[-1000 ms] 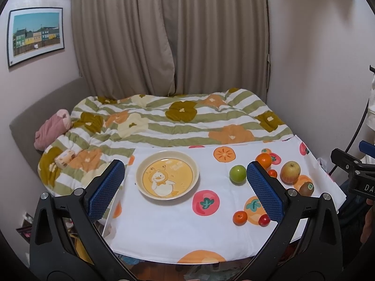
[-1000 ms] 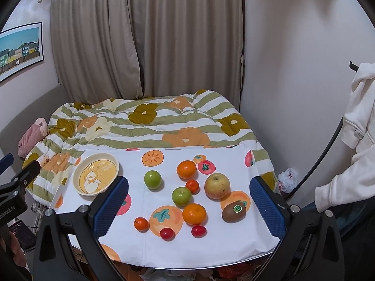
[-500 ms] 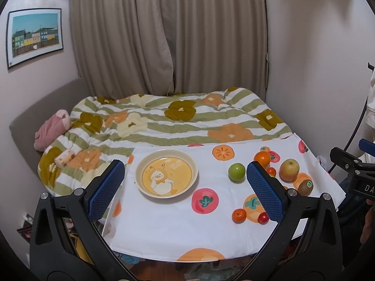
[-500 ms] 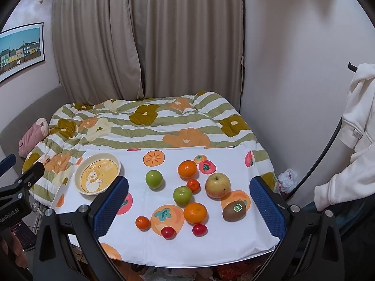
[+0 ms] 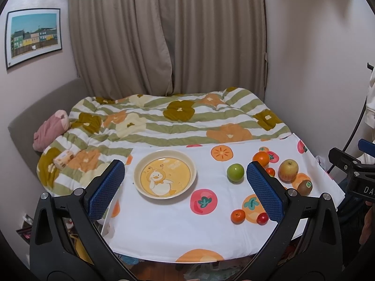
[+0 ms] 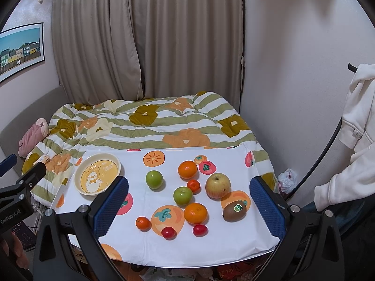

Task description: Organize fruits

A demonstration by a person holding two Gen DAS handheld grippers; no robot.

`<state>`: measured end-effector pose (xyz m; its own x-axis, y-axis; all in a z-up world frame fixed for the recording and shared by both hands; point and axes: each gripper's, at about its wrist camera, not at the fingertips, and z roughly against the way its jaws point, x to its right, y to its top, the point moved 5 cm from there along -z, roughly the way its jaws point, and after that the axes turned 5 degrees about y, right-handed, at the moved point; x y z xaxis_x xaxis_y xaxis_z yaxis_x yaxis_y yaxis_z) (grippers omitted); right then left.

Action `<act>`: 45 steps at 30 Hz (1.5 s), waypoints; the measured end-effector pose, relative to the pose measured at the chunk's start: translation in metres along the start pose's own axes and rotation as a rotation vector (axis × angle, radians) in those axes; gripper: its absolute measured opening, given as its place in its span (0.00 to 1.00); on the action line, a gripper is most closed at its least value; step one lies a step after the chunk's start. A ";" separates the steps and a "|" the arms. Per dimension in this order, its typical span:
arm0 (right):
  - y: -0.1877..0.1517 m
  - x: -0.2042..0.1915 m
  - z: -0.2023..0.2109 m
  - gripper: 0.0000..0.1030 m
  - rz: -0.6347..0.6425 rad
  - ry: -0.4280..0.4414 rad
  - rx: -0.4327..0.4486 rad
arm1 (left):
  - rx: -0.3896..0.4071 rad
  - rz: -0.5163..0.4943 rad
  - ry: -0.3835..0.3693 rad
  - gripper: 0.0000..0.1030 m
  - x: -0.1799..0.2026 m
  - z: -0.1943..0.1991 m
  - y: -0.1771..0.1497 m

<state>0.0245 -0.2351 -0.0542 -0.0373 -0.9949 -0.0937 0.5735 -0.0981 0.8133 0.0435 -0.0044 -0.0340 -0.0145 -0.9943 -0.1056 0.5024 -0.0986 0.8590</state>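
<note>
We have eased both tongs slightly closer to the table over the last second; nothing is picked yet. Left tongs (image 5: 185, 188) and right tongs (image 6: 189, 205) both hang spread wide, holding nothing. The plate (image 5: 140, 164) sits bare between the left fingers; the fruits, among them an apple (image 6: 217, 185) and a kiwi (image 6: 234, 210), lie between the right fingers. Crowded neighbours, like the cherry tomato (image 6: 200, 229), may get nudged.

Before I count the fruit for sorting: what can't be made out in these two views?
- Left wrist view: right finger hides several fruits; a small orange fruit peeks out.
- Both views: table underside, floor clutter cut off.
- Right wrist view: kiwi sticker text too small.
</note>
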 end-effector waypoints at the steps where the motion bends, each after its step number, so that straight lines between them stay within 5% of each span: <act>1: 0.000 0.000 0.000 1.00 0.000 -0.001 0.000 | -0.001 0.000 0.000 1.00 0.000 0.000 0.000; 16: 0.000 0.000 -0.001 1.00 -0.002 -0.002 -0.001 | -0.005 -0.003 -0.004 1.00 0.001 -0.001 0.001; 27: -0.011 0.009 -0.003 1.00 -0.055 -0.071 -0.008 | -0.096 -0.068 -0.131 1.00 0.022 -0.032 -0.012; 37: -0.052 0.054 -0.053 1.00 -0.103 -0.083 -0.159 | -0.215 -0.140 -0.255 1.00 0.080 -0.087 -0.047; 45: -0.063 0.100 -0.112 1.00 -0.035 -0.031 -0.208 | -0.341 -0.121 -0.274 1.00 0.132 -0.132 -0.071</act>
<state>0.0764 -0.3259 -0.1793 -0.0832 -0.9916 -0.0994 0.7276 -0.1287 0.6738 0.1198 -0.1229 -0.1751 -0.2964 -0.9549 -0.0194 0.7381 -0.2419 0.6298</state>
